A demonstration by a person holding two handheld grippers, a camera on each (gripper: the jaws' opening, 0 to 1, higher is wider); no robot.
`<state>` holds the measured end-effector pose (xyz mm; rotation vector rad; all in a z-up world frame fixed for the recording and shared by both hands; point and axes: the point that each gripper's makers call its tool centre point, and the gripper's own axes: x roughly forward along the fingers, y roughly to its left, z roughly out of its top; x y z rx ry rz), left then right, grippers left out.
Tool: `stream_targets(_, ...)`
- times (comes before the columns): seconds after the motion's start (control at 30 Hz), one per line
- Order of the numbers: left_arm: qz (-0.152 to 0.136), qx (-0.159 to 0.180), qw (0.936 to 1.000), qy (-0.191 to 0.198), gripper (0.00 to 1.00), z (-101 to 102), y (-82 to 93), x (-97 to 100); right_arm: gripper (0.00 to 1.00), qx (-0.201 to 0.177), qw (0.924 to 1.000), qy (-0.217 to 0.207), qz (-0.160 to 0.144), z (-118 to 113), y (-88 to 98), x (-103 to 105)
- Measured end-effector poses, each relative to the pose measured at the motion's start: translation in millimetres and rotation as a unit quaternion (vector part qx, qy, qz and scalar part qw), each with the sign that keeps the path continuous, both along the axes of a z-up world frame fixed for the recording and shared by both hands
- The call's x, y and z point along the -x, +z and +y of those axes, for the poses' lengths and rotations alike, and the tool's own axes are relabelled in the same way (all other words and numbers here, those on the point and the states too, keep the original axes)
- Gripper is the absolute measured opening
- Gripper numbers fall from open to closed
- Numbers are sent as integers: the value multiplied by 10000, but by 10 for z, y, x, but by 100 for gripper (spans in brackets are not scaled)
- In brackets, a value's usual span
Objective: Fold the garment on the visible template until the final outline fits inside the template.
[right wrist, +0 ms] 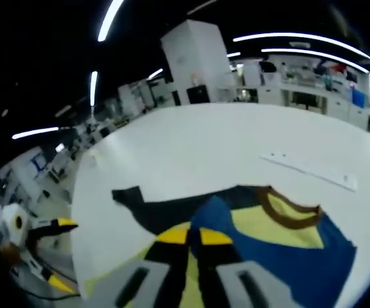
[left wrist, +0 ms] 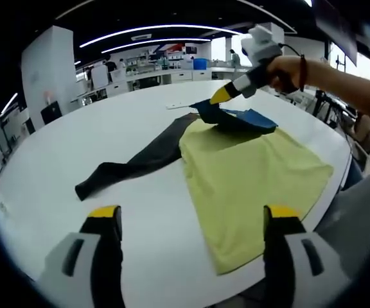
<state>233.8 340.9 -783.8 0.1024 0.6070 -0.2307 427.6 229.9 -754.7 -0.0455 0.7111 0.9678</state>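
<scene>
On the white table (left wrist: 76,147), right hand-held gripper (right wrist: 193,236) pinches the yellow-blue garment (left wrist: 249,173); left hand-held gripper (left wrist: 194,217) gapes.

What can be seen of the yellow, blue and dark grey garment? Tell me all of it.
The yellow, blue and dark grey garment is a soft fabric shirt lying mostly flat on the white round table. Its body is yellow, one dark grey sleeve stretches out sideways, and its blue shoulder panel meets a brown-ribbed collar. The right gripper pinches a blue fold near the collar.
</scene>
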Motion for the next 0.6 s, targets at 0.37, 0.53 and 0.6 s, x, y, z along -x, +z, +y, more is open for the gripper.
stream_targets(0.37, -39, -51, 10000, 56, 89, -13, 72, 19, 6, 14, 9993, -104, 358, 34, -181, 83)
stream_targets(0.53, -79, -36, 9998, 156, 89, 73, 125, -11, 25, 39, 9995, -51, 301, -12, -154, 119)
stream_targets(0.6, -121, -8, 9997, 204, 89, 88, 163, -34, 34, 27, 9999, 42, 125, -20, -117, 130)
